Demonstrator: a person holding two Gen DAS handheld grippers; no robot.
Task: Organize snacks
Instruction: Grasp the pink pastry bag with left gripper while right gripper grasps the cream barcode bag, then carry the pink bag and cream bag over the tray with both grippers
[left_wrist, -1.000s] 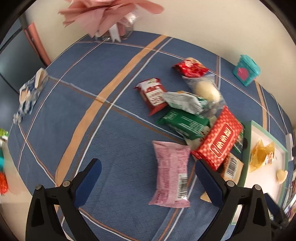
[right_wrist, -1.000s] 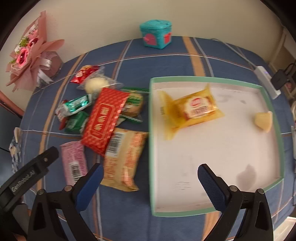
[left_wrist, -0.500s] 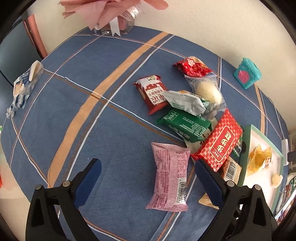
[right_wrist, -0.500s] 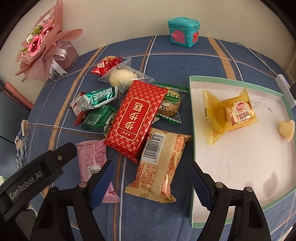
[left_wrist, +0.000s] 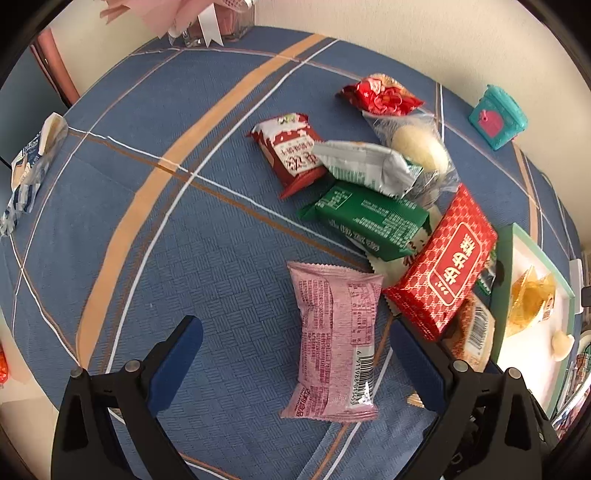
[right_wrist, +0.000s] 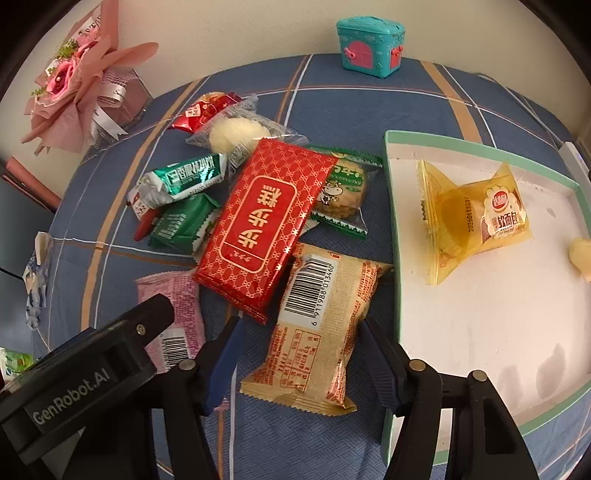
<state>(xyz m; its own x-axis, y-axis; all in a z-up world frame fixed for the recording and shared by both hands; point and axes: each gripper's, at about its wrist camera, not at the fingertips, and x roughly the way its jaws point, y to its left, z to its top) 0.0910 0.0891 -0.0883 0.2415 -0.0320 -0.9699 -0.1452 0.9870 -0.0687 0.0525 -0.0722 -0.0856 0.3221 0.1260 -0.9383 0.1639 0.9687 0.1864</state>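
While straddling the tan packet (right_wrist: 321, 295) at six o'clock of the right wrist view, shows the right gripper (right_wrist: 300, 325) half narrowed, just closing, one pad at the wrapper's edge, the other apart from it. Looks light, puffy, crinkly and slick, probably crushable inside. Best pinched gently across the middle of the long sides, never by the sealed ends. Touches the red packet (right_wrist: 262, 225) at eleven o'clock, so may drag it. Poises the left gripper (left_wrist: 295, 326) wide over the pink packet (left_wrist: 336, 343), at six o'clock of the left wrist view, gripping nothing. Further out at three o'clock, offers the tray (right_wrist: 391, 258), with a yellow bun packet (right_wrist: 480, 218) already inside.
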